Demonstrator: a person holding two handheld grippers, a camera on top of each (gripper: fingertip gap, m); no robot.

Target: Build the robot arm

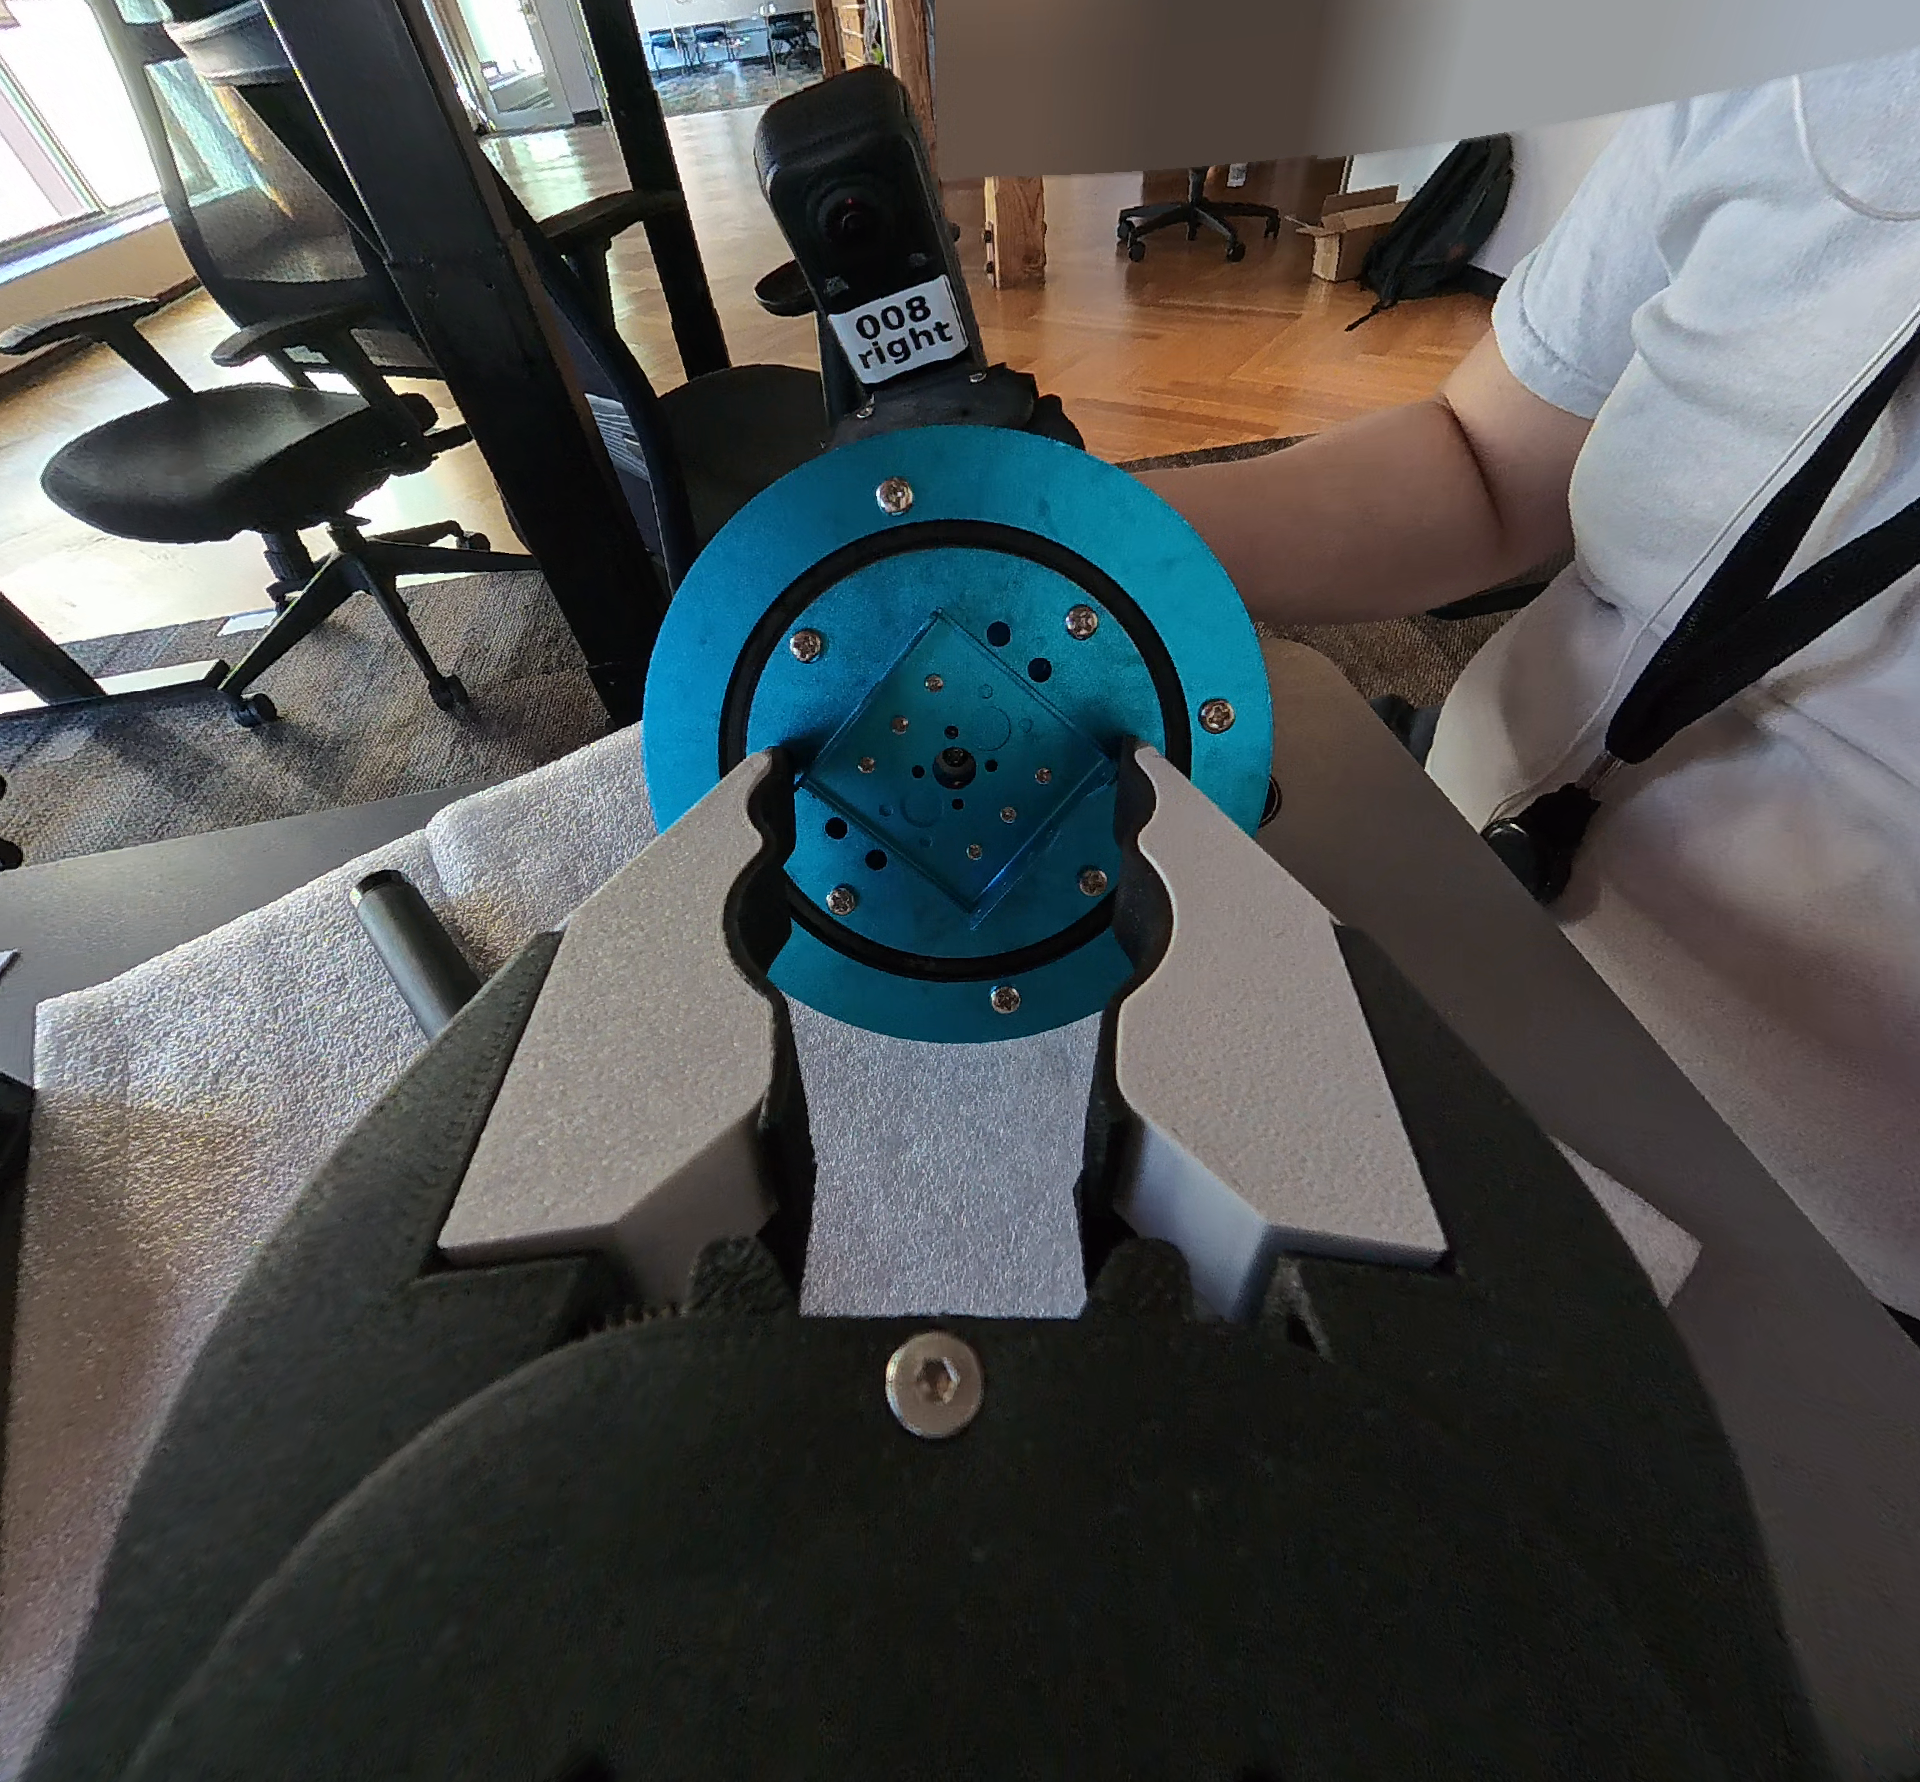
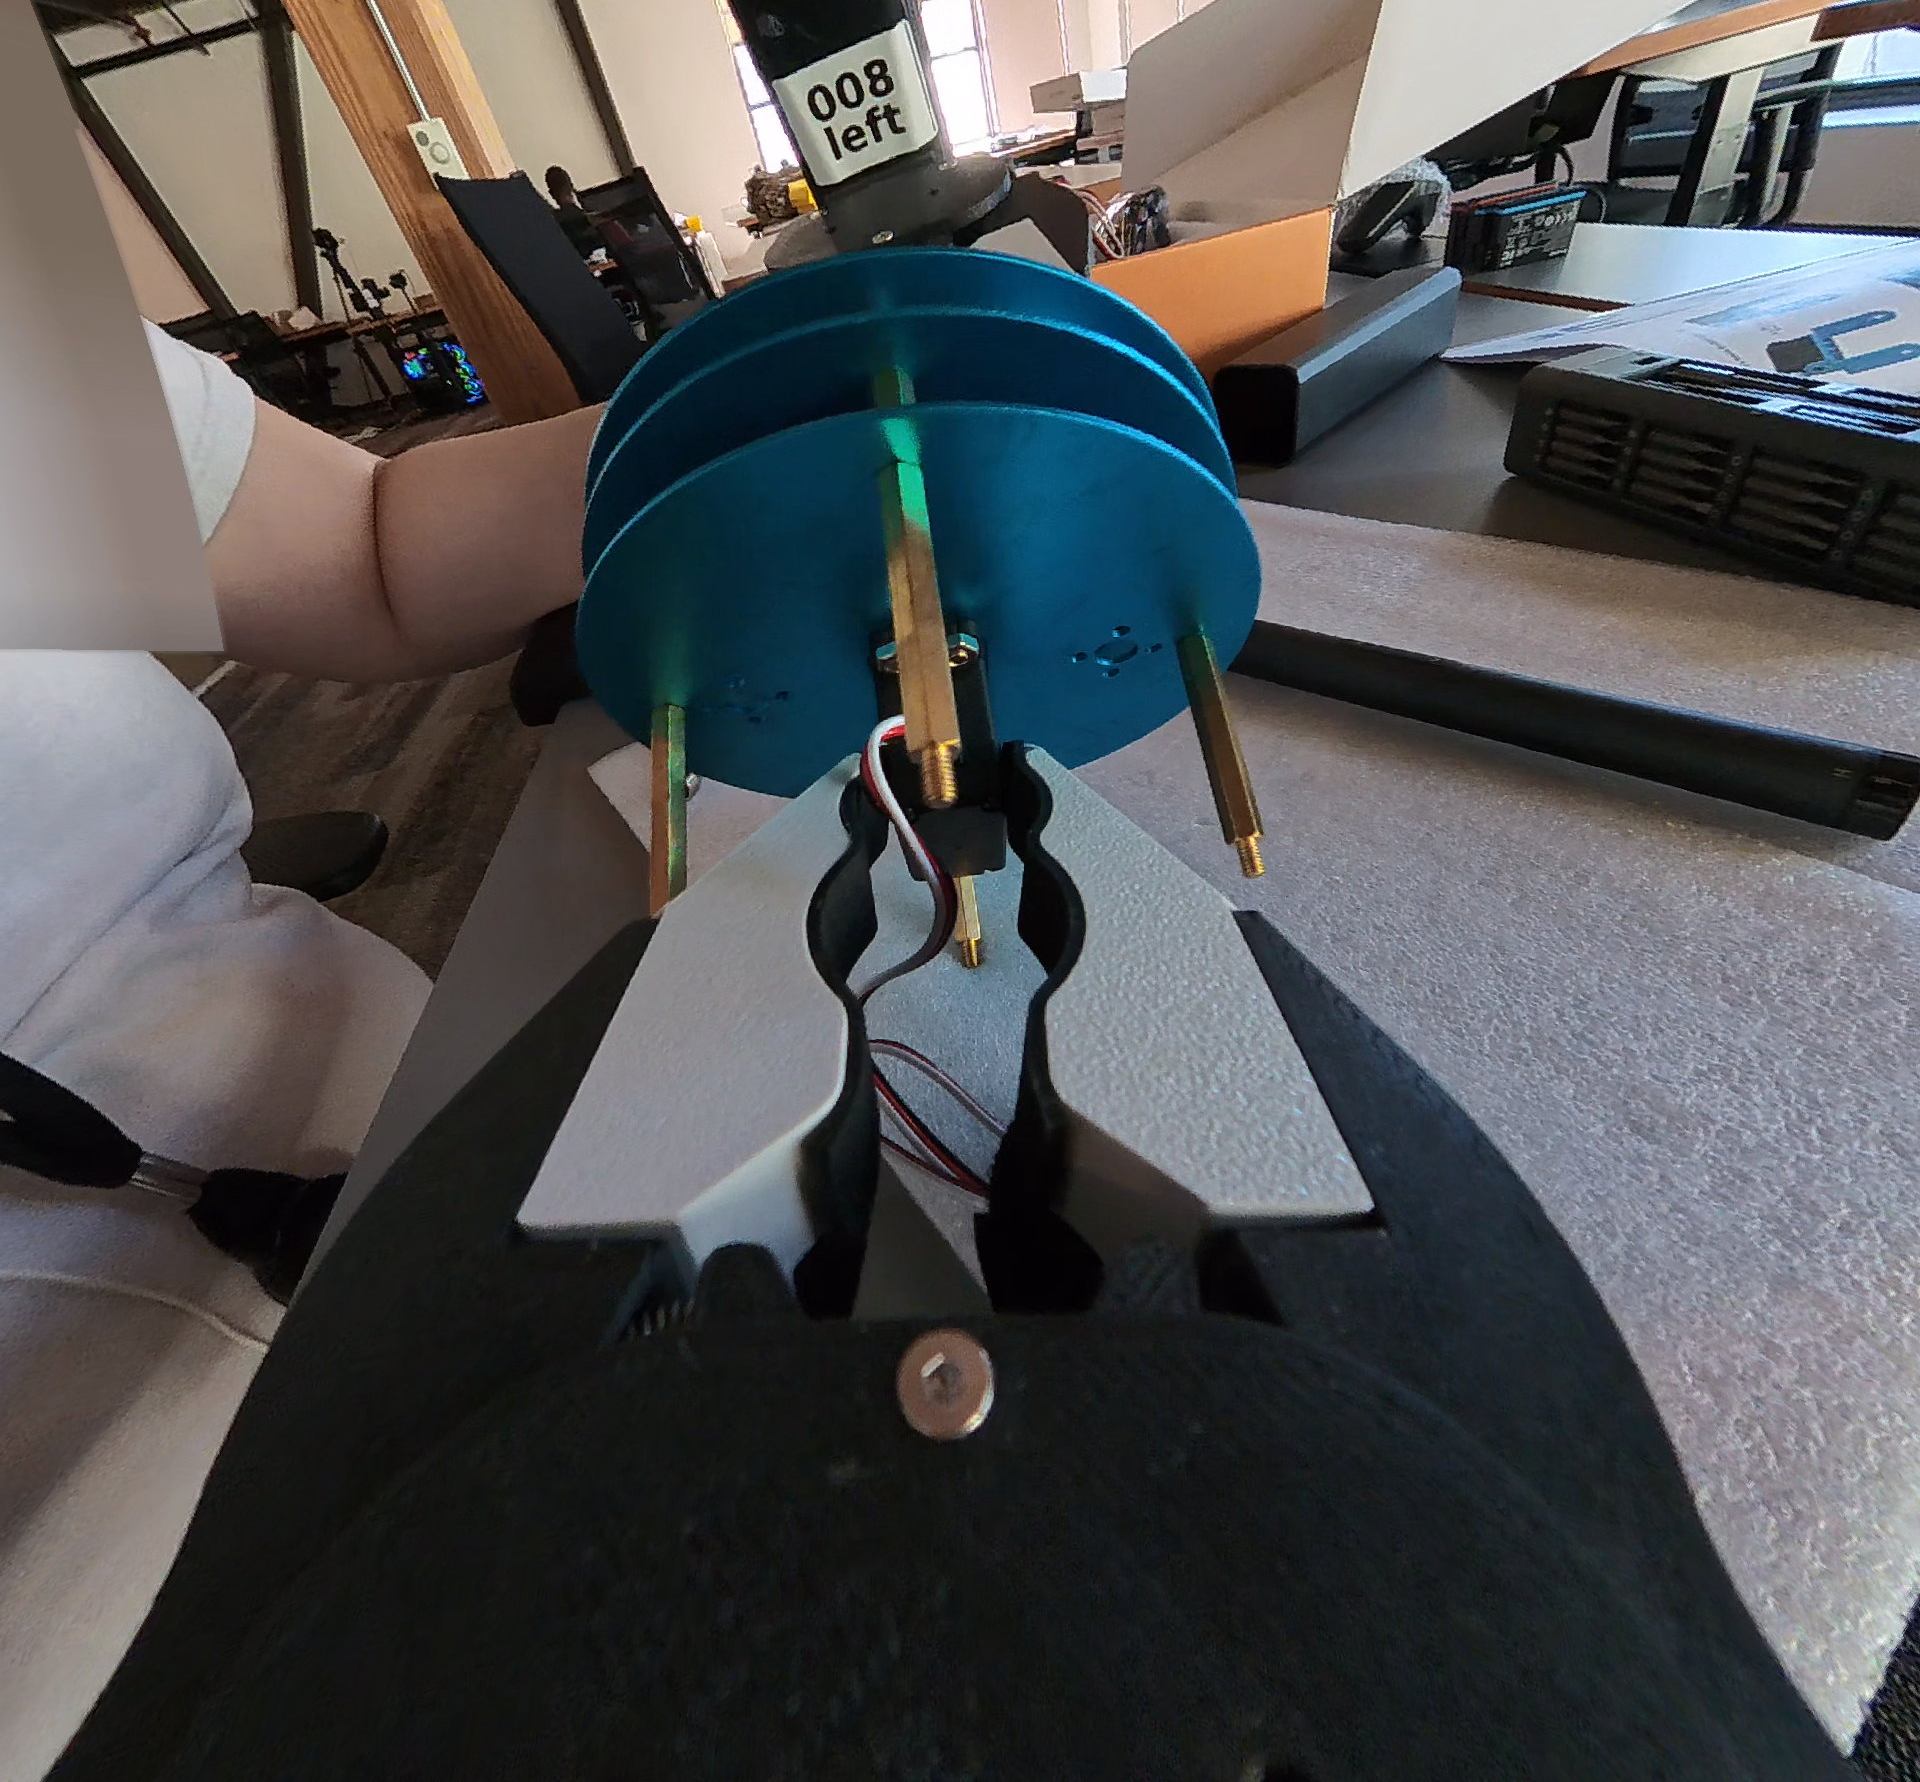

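A blue metal disc assembly [image 1: 935, 579] is held on edge between both grippers, above a white foam mat [image 1: 935, 1161]. In the left wrist view its face shows screws, a black ring and a square blue bracket [image 1: 883, 745] at the centre. My left gripper [image 1: 951, 766] is shut on that bracket. In the right wrist view the assembly shows as three stacked blue discs [image 2: 1091, 537] joined by brass standoffs [image 2: 1221, 756]. My right gripper [image 2: 940, 776] is shut on a black servo [image 2: 951, 828] at the disc's centre. The servo's red, white and black wires [image 2: 894, 1088] hang between the fingers.
A person in a white shirt [image 1: 1714, 589] sits at the table's side. A dark metal rod [image 1: 416, 953] lies on the mat. A black bit case [image 2: 1714, 475], a black tube [image 2: 1558, 724], a grey bar [image 2: 1340, 361] and an open cardboard box [image 2: 1216, 278] stand behind. Office chairs [image 1: 208, 475] stand beyond.
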